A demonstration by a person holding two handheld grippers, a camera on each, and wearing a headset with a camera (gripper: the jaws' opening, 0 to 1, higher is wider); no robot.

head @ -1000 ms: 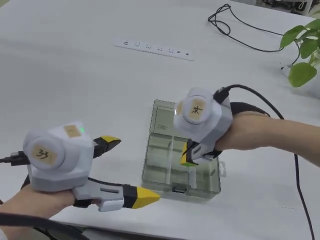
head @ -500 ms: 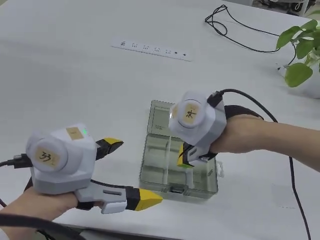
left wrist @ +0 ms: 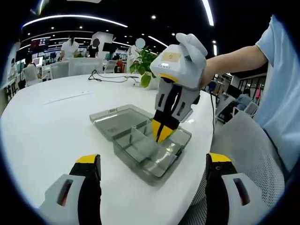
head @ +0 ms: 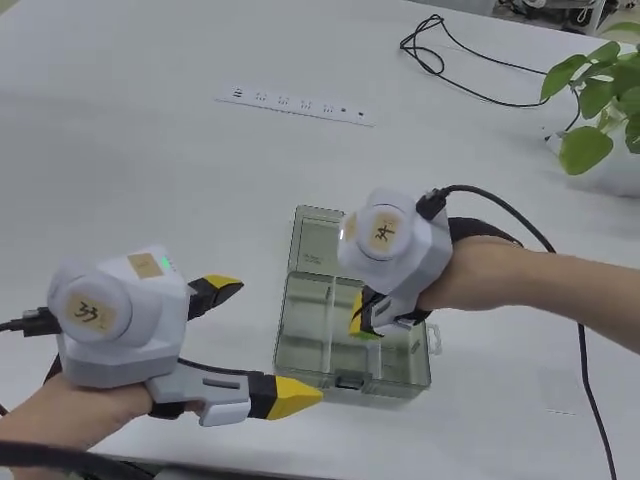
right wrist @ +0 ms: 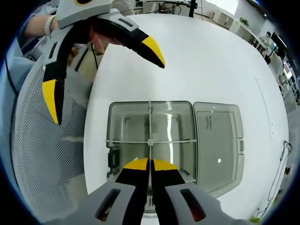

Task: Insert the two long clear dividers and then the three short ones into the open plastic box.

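**A:** Where does the work sit?

**B:** The open translucent grey-green plastic box [head: 300,345] lies on the white table [head: 150,180]. Its flat hinged lid [head: 320,240] is laid back on the far side. The right gripper [head: 362,322] points down into the right half of the box.

**A:** And its jaws?

**B:** They are together, yellow tips side by side. In the right gripper view a thin clear divider strip [right wrist: 150,119] runs straight out from the slit between them. I cannot tell whether its top edge is pinched there or the tips only rest on it.

**A:** Which way does that strip lie?

**B:** Its long axis goes left to right, parallel to the hinge, and the jaws sit over its right end. A second clear strip [right wrist: 126,141] crosses it, running near to far.

**A:** The other hand?

**B:** The left gripper [head: 265,340] hangs off the near left side of the box with its jaws wide apart and nothing between them. It is apart from the box wall.

**A:** So the right is the one placed to act?

**B:** I judge so. It is directly above the strip and lined up with it, so seating the strip looks like a straight downward press.
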